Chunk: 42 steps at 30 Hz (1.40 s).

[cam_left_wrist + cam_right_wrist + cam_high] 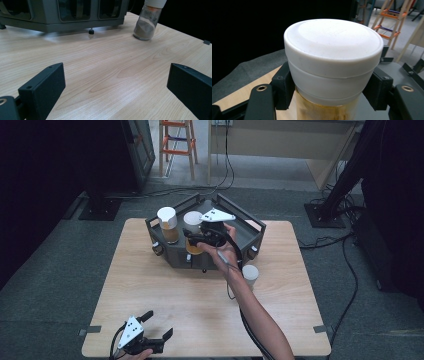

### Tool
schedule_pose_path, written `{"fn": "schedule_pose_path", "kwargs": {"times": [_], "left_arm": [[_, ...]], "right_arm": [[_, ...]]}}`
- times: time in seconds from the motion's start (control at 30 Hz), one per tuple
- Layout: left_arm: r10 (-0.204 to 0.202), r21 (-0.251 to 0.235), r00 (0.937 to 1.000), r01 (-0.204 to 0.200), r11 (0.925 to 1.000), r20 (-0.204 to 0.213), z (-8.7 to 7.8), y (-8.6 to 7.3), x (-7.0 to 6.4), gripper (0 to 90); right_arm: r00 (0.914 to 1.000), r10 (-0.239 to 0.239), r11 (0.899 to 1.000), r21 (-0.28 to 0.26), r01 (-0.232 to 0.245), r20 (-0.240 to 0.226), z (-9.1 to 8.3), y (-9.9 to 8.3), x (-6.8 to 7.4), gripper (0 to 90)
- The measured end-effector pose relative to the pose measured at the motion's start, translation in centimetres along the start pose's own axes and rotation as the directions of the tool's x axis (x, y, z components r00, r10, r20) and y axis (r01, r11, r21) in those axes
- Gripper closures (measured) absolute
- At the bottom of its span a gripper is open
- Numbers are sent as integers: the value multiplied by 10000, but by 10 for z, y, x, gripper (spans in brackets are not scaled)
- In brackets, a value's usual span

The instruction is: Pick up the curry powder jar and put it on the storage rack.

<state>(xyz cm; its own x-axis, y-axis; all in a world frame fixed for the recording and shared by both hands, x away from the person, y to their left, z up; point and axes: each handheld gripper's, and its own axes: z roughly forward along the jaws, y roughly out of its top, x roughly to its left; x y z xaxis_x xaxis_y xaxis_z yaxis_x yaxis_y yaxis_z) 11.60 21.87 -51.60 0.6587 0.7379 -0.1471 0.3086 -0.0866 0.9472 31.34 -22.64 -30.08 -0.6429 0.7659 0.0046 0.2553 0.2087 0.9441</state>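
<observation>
high view: above the person's side, looking forward and down on the whole wooden table [165, 305], far off.
left gripper view: low over the table near its front edge, facing the grey rack [62, 15] and a brown-filled jar [147, 23].
right gripper view: right up against a white-lidded jar [332, 60], facing the room behind.
shared: rack, table and jars appear in the high view too.

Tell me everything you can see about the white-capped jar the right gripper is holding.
The clear jar with a broad white cap holds yellow-orange contents. It stands upright at the dark grey rack, beside another white-capped jar. The right gripper is clamped on it, black jaws pressing both sides of the cap's lower edge.
</observation>
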Motion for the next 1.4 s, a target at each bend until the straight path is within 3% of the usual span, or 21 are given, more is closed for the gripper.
{"fn": "schedule_pose_path", "kwargs": {"times": [0.27,0.6,1.4], "left_arm": [[7,-23,10000,-7,10000,5,0,0,0,16],[-83,-87,9999,84,9999,69,-1,-1,0,16],[-96,-96,9999,97,9999,75,-1,-1,0,16]], "right_arm": [[9972,42,9998,169,-55,746,24,7,-2,348],[9926,130,9991,393,-179,1206,52,6,-3,348],[9897,391,9970,612,-479,1375,75,-9,-5,348]]}}
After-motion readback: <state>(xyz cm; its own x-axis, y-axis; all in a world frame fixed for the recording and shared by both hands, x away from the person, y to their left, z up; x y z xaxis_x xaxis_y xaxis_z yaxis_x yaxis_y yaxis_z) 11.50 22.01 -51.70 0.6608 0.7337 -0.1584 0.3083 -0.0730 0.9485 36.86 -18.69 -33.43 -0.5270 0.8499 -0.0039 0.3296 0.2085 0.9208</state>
